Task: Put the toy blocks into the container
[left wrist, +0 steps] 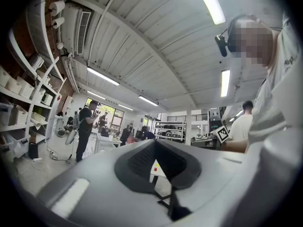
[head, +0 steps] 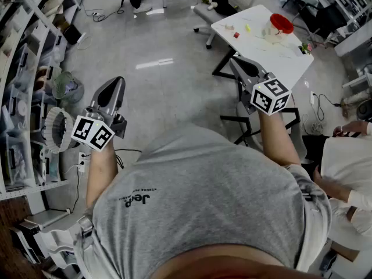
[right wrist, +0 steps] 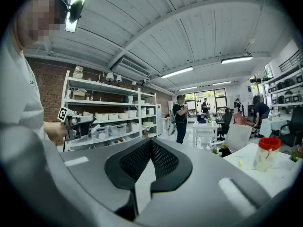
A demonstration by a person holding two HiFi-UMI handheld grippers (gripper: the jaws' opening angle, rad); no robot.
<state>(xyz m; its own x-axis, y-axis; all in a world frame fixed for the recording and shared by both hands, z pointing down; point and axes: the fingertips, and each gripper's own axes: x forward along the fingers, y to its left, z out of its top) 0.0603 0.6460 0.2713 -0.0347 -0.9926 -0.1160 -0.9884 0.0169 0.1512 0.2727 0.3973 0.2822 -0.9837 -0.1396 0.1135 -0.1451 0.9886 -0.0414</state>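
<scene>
Task not yet begun: no block has been approached. Left gripper [head: 114,86] and right gripper [head: 239,63] are both pressed together and empty, held at chest height well apart from the white table [head: 279,57].

Small yellow block [head: 247,27] and red block [head: 236,35] lie loose near the table's left edge. The translucent, red-rimmed container [head: 278,28] stands beside them.

Next move, as judged: step up to the table, spread one pair of jaws and pinch a hard-edged block.

A large open laboratory or workshop hall was shown. White metal shelving [right wrist: 111,109] loaded with storage boxes [right wrist: 110,129] was set along a brick wall [right wrist: 49,86] on the left, and strip lights [right wrist: 176,72] were fixed to a panelled ceiling [right wrist: 189,27]. White work tables [head: 256,45] were placed on a polished grey floor [head: 163,92]. Cables [head: 102,16] were trailed across it, and several people [right wrist: 180,117] were seen standing at the far end.
</scene>
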